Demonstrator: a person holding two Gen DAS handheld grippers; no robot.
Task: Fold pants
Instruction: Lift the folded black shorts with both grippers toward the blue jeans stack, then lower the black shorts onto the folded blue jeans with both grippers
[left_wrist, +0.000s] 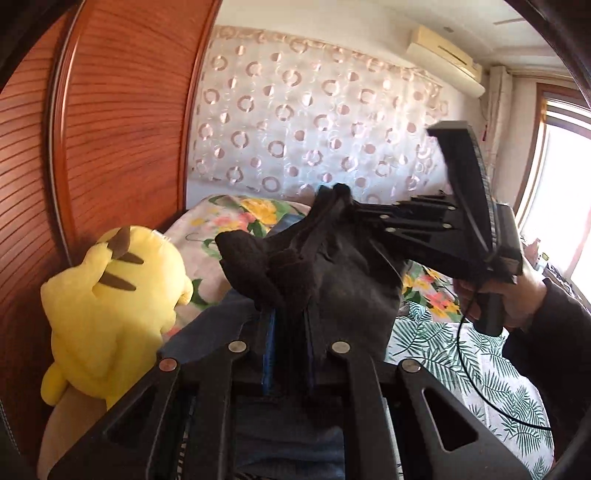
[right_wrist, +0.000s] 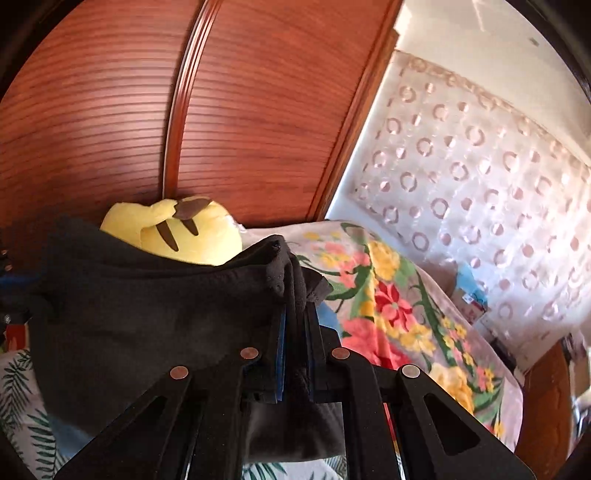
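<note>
Holding the black pants (left_wrist: 328, 269) up over the bed (left_wrist: 461, 354), the left gripper (left_wrist: 288, 317) pinches one bunch of cloth tight, and the right gripper (right_wrist: 297, 314) pinches another. A hand (left_wrist: 517, 291) holds the right one. The bed has a leafy sheet. Farther back lie a flowery blanket (right_wrist: 391, 302) and a yellow plush toy (left_wrist: 110, 295). Behind stand a wooden wardrobe (right_wrist: 184, 110) and a curtain (left_wrist: 314, 122) with rings.

Leaf-print bed (left_wrist: 443, 354) with floral quilt (right_wrist: 388, 295) and yellow plush toy (left_wrist: 107, 295).
</note>
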